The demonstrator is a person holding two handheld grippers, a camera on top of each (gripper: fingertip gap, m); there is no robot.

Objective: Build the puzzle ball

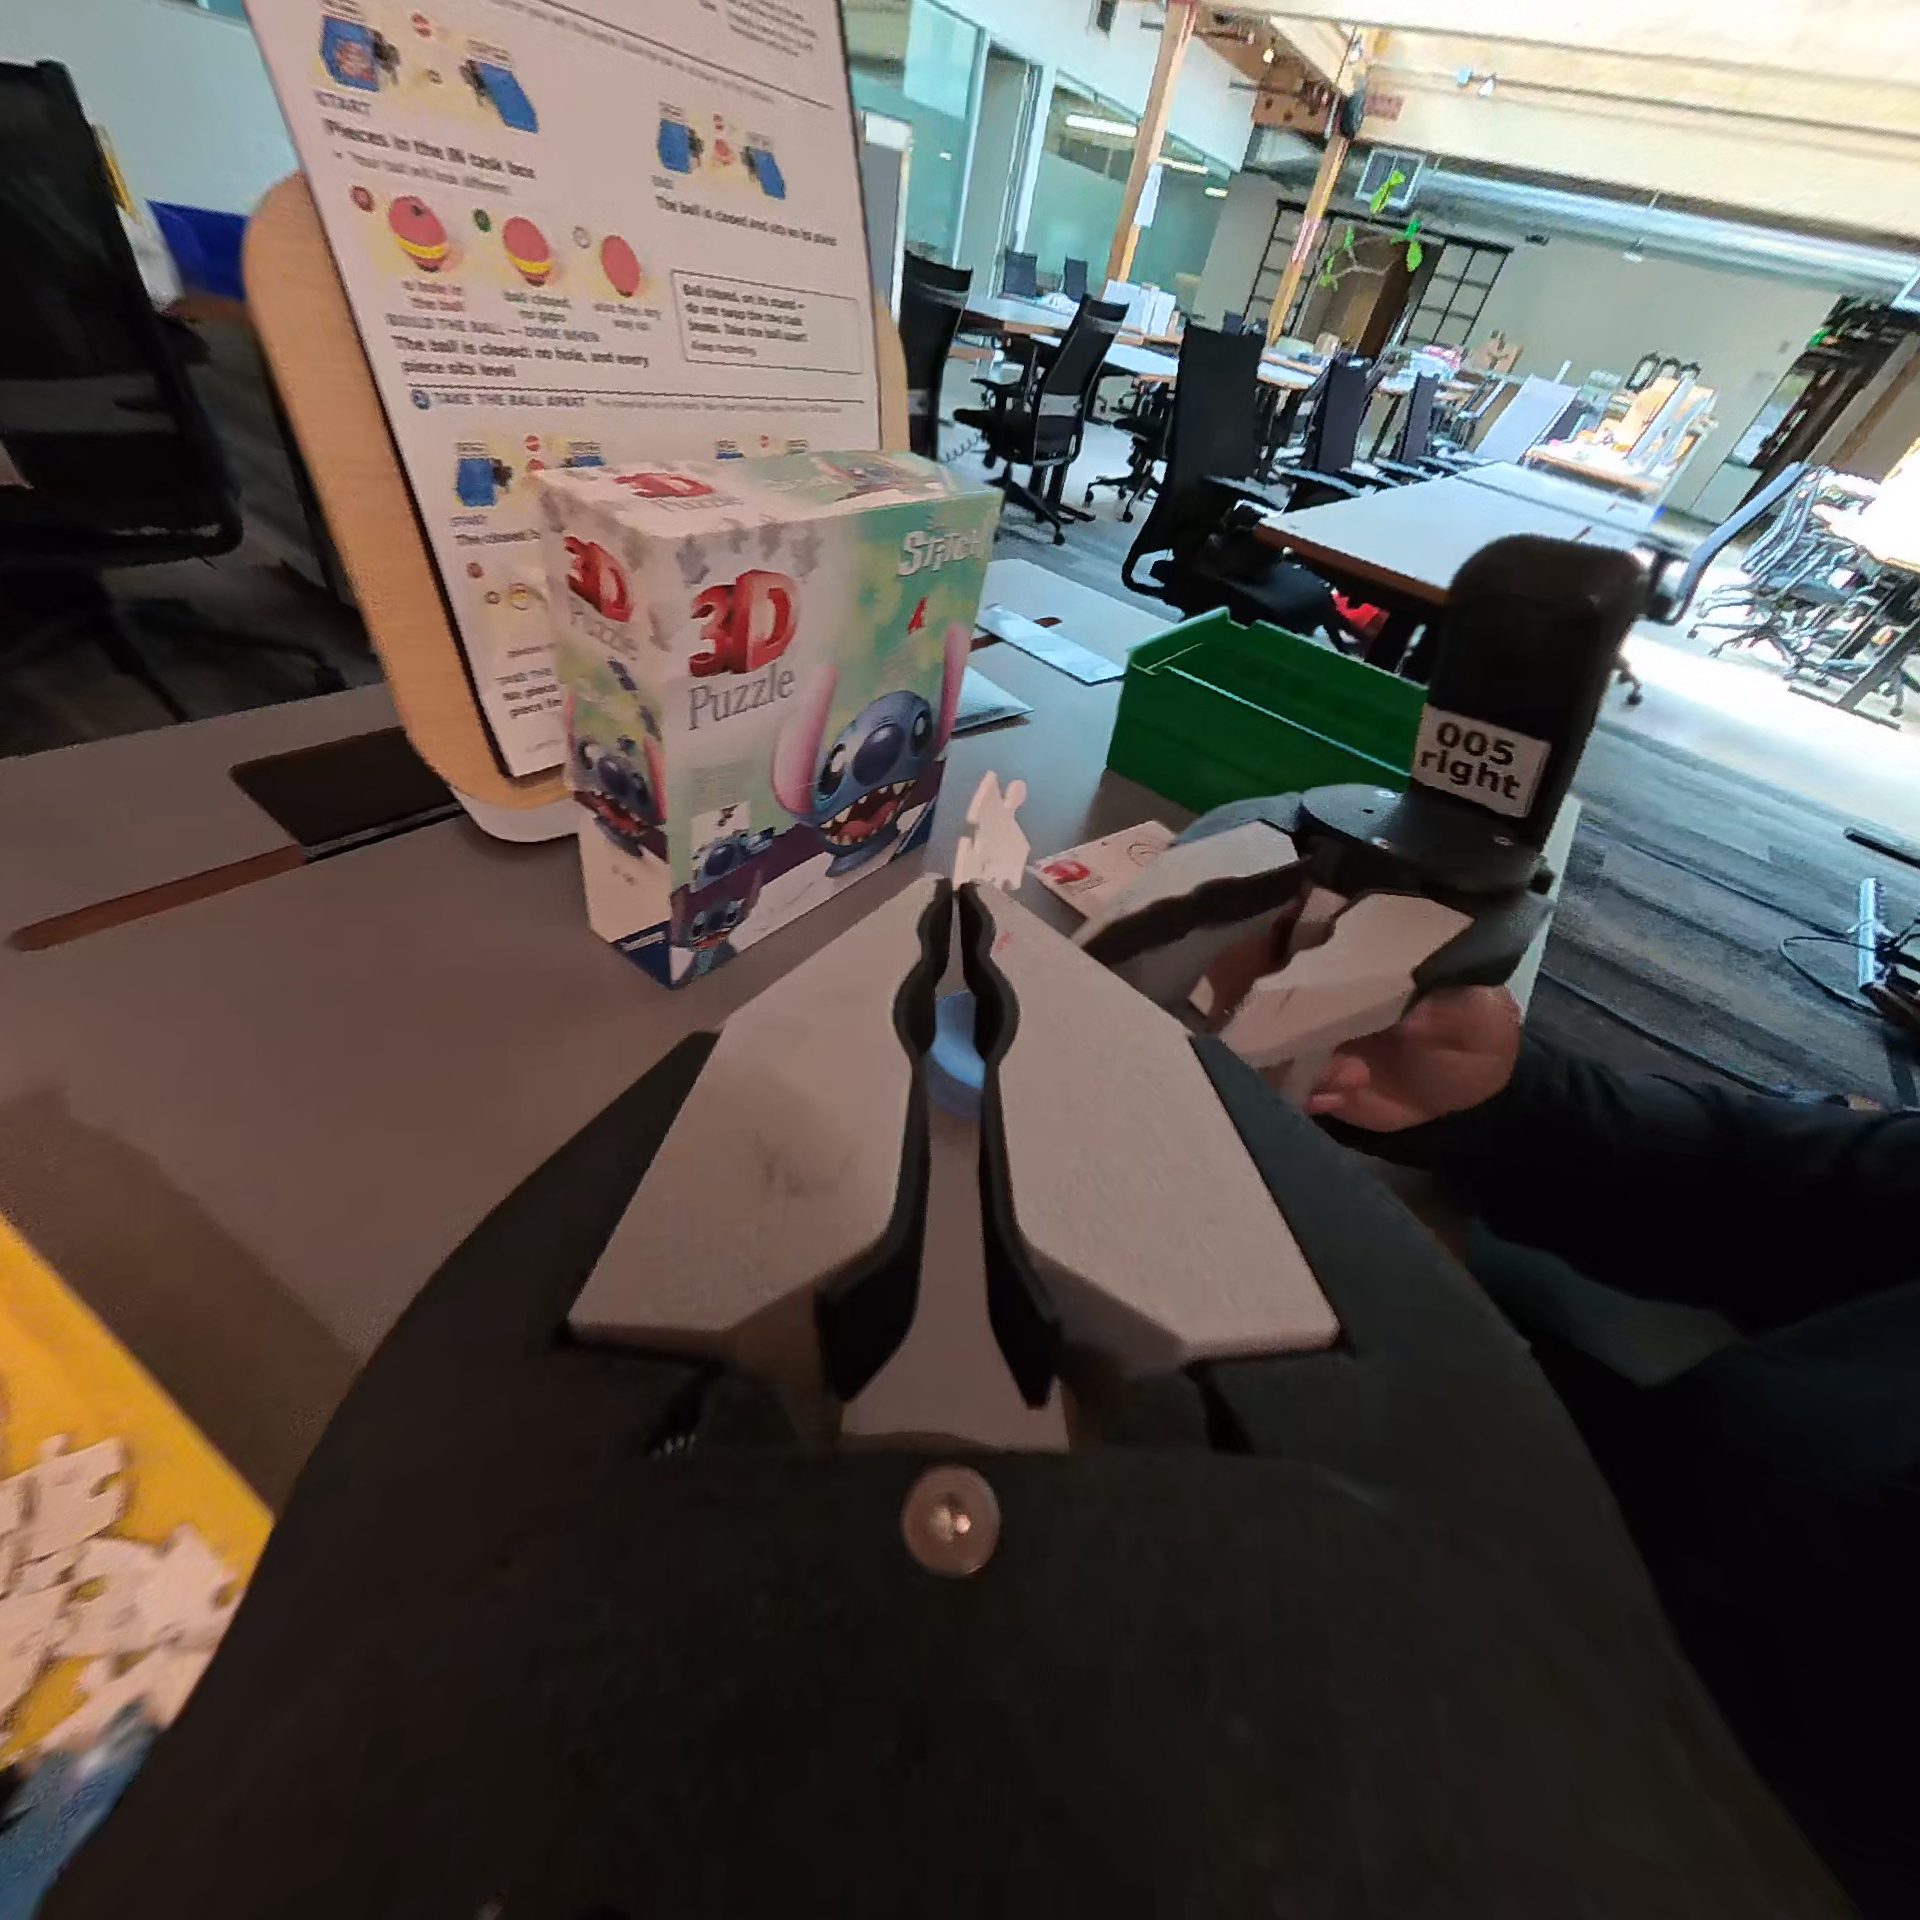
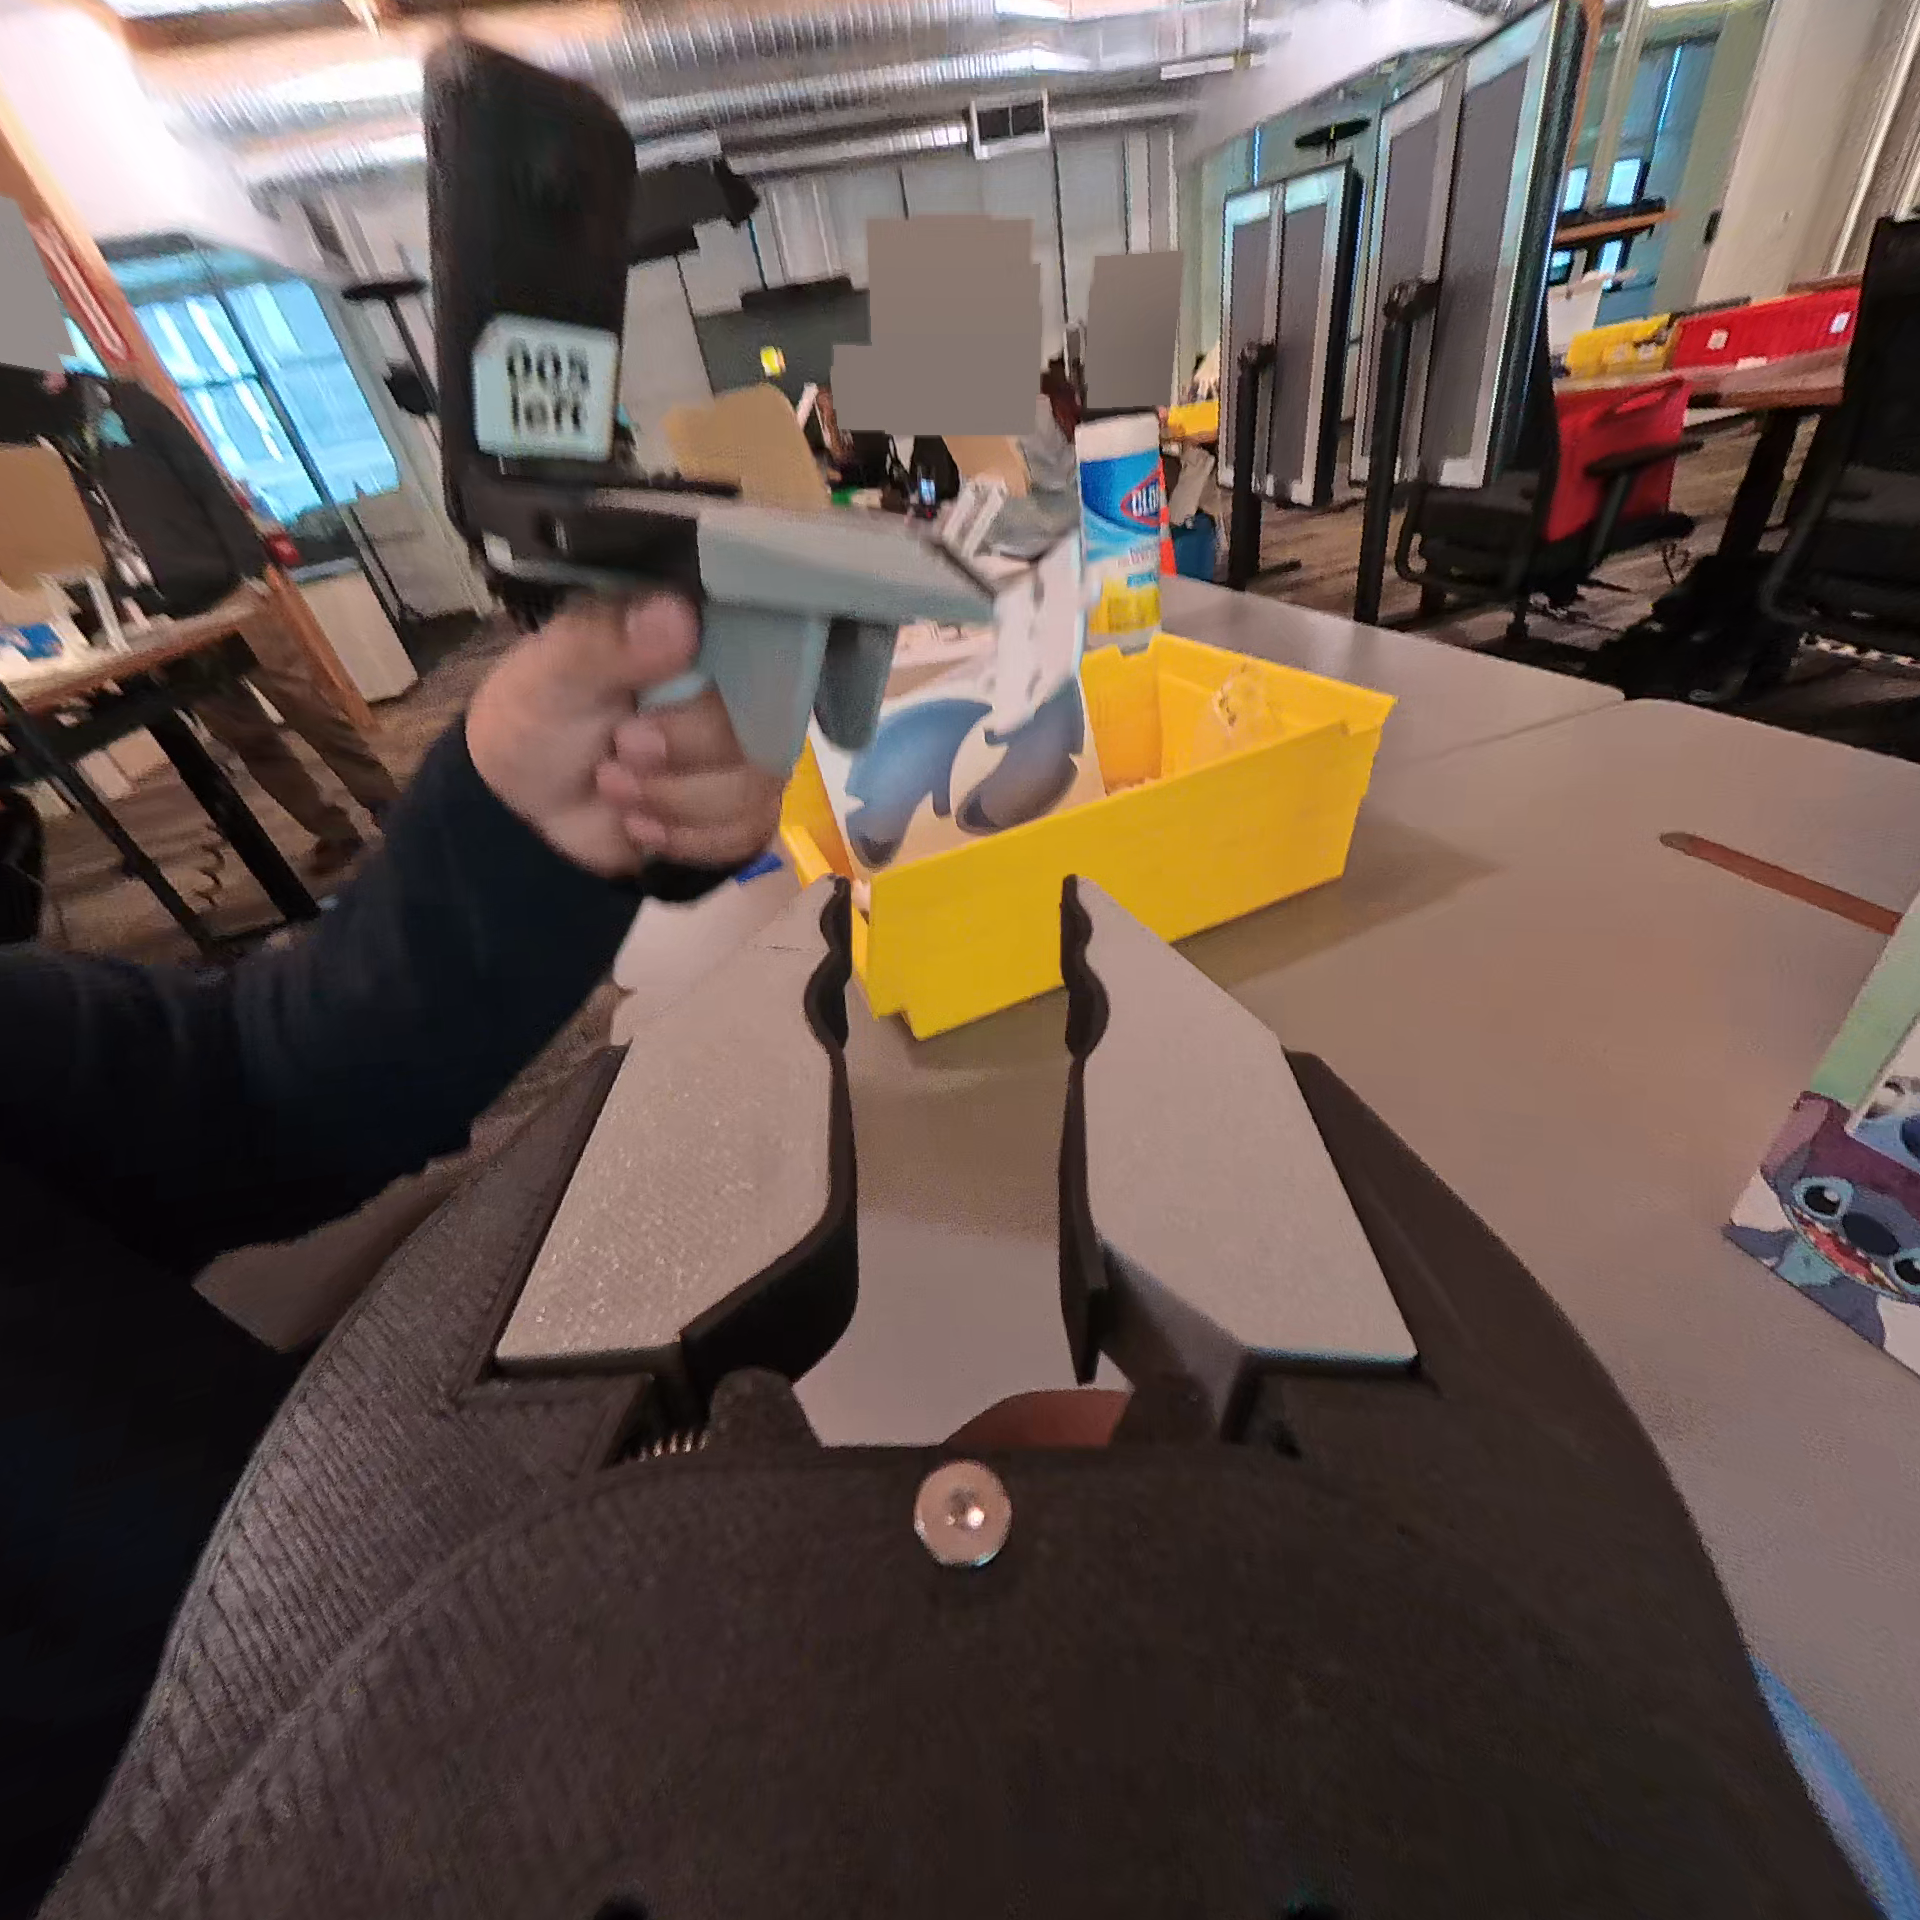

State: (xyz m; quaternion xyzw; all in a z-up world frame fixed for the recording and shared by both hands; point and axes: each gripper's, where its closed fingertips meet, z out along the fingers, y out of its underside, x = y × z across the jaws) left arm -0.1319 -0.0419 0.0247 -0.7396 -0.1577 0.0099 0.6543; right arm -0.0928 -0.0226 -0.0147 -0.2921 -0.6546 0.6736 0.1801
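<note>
The left tool pinches a white puzzle piece at its tips, raised above the surface; the right tool, at three o'clock, gapes empty. Such a thin tip-hold could let the piece twist or drop.

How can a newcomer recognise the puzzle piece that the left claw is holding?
Find the tall puzzle box standing on the grey table. Just right of it, the left claw pinches a white puzzle piece at its tips. This piece is up in the air, unlike the loose pieces in the yellow bin.
</note>
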